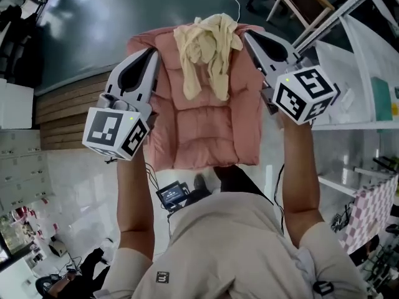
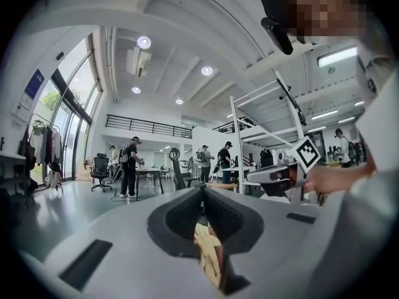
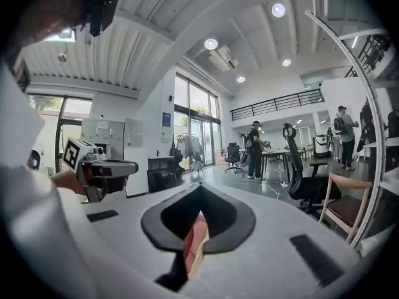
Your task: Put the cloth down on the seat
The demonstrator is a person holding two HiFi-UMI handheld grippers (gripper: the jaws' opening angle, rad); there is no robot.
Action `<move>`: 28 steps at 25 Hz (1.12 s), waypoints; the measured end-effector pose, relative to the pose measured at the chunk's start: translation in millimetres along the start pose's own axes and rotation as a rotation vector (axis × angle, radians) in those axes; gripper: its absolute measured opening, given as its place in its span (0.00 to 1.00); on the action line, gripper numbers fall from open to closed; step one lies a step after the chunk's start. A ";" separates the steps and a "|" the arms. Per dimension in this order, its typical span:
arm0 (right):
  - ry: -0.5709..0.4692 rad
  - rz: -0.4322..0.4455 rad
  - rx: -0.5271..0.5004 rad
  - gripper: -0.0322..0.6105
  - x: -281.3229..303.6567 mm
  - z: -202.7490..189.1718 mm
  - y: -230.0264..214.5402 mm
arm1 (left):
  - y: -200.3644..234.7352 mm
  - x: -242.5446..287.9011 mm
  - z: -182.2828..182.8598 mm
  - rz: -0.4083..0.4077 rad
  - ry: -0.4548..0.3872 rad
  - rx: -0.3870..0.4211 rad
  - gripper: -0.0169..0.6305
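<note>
1. The left gripper [image 2: 203,195] has its jaws drawn together. A fold of yellow cloth [image 2: 209,254] and a thin strip of pink show in the slit between them.
2. The right gripper [image 3: 200,190] is closed in the same way, and pink fabric with a pale yellow edge fills the slit between its jaws.
3. In the head view both grippers are held out in front of the person. Their tips are at the far corners of a pink quilted cushion [image 1: 206,123], the left one at the left corner and the right one at the right corner.
4. The cloth lies bunched over the middle of the cushion's far edge, between the two grippers. Two loose ends hang down onto the pink surface.
5. I cannot tell whether the cushion rests on a seat or hangs from the grippers.
6. The near edge of the cushion lies above a dark shoe [image 1: 201,182] and a small device with a lit screen [image 1: 173,195], which is on the pale floor.
7. Beyond the cushion is a dark green floor [image 1: 93,36], with wooden boards [image 1: 68,111] to the left and a white rack [image 1: 349,48] to the right.
8. The gripper views show an open office with people standing at desks, a black office chair [image 3: 299,179] and a wooden chair [image 3: 352,207].
</note>
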State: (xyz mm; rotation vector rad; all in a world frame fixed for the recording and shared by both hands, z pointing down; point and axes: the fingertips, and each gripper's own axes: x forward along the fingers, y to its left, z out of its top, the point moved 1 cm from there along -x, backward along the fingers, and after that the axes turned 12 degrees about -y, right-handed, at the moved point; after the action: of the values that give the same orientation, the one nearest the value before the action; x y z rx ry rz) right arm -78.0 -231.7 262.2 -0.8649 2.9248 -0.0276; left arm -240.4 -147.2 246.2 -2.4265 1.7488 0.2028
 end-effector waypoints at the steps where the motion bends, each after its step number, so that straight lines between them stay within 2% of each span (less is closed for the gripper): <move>1: -0.010 0.012 -0.011 0.04 -6.7 10.8 11.1 | -3.5 -8.5 11.9 0.004 -0.003 0.005 0.05; 9: -0.057 0.080 -0.077 0.04 -58.1 74.3 84.1 | -38.8 -66.8 87.9 -0.014 -0.059 0.085 0.05; 15: -0.068 0.107 -0.115 0.04 -89.1 104.6 129.8 | -65.0 -106.6 130.1 -0.040 -0.110 0.137 0.05; 23: -0.074 0.100 -0.189 0.04 -117.4 130.2 175.9 | -80.6 -151.3 156.1 -0.059 -0.137 0.145 0.05; 28: -0.069 0.091 -0.188 0.04 -132.7 130.4 193.0 | -85.6 -172.7 157.0 -0.063 -0.138 0.133 0.05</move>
State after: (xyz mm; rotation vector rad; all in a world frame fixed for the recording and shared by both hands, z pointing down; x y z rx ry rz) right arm -59.7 3.5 134.9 -0.7379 2.9325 0.2816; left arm -217.4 70.6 128.7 -2.3106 1.5742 0.2337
